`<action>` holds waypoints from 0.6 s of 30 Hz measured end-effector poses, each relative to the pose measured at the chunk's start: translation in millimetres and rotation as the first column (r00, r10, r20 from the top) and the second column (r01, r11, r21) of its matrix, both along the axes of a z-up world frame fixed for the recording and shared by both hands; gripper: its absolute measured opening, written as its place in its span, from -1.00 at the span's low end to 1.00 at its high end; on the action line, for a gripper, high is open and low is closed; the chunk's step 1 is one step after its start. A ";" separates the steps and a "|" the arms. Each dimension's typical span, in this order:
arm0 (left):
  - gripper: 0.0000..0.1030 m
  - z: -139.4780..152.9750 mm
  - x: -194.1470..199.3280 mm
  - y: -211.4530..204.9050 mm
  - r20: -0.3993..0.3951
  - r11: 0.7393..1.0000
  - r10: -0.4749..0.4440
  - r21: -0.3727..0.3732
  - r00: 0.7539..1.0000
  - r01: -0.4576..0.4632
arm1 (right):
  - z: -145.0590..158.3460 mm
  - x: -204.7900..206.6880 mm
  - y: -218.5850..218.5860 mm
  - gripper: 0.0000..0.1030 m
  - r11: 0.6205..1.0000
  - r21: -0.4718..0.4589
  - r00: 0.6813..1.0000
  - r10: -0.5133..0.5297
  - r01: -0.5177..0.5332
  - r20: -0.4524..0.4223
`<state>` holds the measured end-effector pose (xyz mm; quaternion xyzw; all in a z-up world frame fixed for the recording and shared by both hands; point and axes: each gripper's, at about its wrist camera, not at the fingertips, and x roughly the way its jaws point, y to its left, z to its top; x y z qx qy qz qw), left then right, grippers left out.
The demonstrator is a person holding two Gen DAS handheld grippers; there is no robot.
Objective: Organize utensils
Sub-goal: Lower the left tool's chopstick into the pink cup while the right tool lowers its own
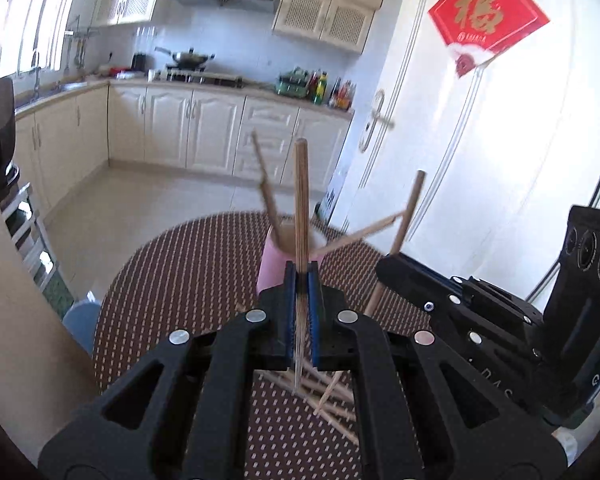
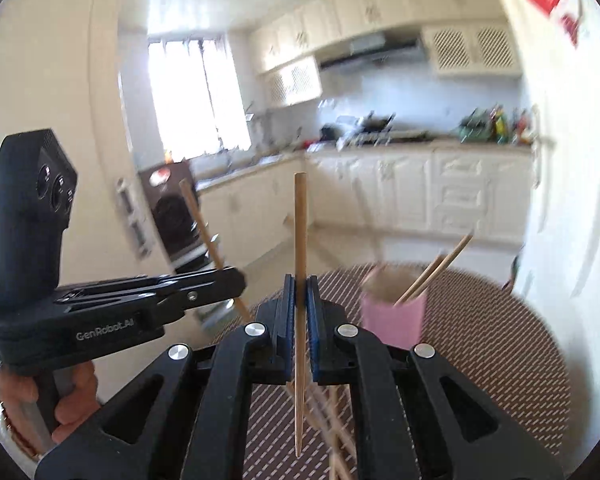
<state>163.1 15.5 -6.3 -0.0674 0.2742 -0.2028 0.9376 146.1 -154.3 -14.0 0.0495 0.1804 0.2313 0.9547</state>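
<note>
**Two grippers, one chopstick each, above the table**

Count: two grippers; one pink cup (image 1: 274, 268); two chopsticks gripped; several more standing in the cup; a loose pile of chopsticks (image 1: 324, 396) lying on the table mat (image 1: 180, 280). The pile is partly hidden by the gripper body, so its number cannot be told.

Left gripper (image 1: 301, 276): jaws clenched on one darker chopstick (image 1: 301, 200), held upright, its lower tip hanging just above the loose pile. The pink cup stands directly behind it.

Right gripper (image 2: 298, 292): jaws clenched on one pale chopstick (image 2: 300, 240), also upright, tapering to a thin tip below the jaws. In the left wrist view this chopstick leans out of the right gripper's nose, just right of the cup.

Cup: cylindrical, pink outside, brown inside, standing on the brown mat with pale dots. In the right wrist view two sticks lean out of it to the right; that view is blurred.

Readable writing: "GenRobot.AI" on the side of the left gripper body (image 2: 108, 324). A red diamond door sign (image 1: 486, 16) bears one gold Chinese character.
</note>
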 end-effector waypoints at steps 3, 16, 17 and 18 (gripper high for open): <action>-0.89 14.5 4.6 -6.7 0.043 1.000 -0.003 -0.012 0.999 0.004 | 9.9 1.6 -8.9 -0.91 0.998 0.010 0.996 -0.059 0.059 0.067; -0.89 51.1 39.1 -33.1 0.225 0.999 0.046 -0.031 0.973 -0.040 | 25.6 33.6 -21.9 -0.91 0.973 0.051 0.931 -0.231 0.226 0.283; -0.89 51.8 41.6 -34.3 0.232 0.999 0.048 -0.031 0.972 -0.042 | 24.7 37.0 -22.0 -0.91 0.970 0.056 0.923 -0.243 0.237 0.298; -0.89 52.2 45.2 -34.8 0.242 0.998 0.060 -0.032 0.968 -0.054 | 23.6 40.7 -21.9 -0.91 0.967 0.061 0.917 -0.253 0.246 0.309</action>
